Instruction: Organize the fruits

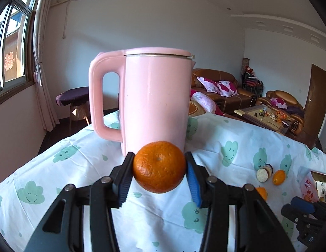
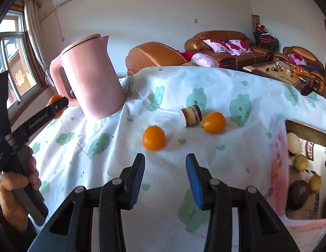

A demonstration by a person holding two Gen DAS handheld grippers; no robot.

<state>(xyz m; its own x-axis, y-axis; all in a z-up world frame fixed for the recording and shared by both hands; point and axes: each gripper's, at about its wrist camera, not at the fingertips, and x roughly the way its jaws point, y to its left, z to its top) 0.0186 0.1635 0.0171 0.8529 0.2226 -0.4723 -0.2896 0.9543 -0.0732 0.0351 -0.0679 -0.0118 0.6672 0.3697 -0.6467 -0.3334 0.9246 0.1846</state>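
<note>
The left gripper is clamped on a round, dimpled orange tangerine, its blue pads pressing either side, and holds it clear of the cloud-printed white tablecloth, directly in front of the tall pink plastic kettle. The right gripper holds nothing, its jaws standing partly apart over bare cloth. Just ahead of it and a little to its left lies a smooth yellow-orange fruit; a second one sits farther ahead to its right, touching or nearly touching a short brown-banded cylinder lying on its side. Off to the right gripper's right stands an open cardboard box holding several roundish pale, yellowish and dark brown items, possibly fruit or tubers; I cannot tell which. Judging by this, sorting seems partway: one fruit is in hand, two remain loose.
</note>
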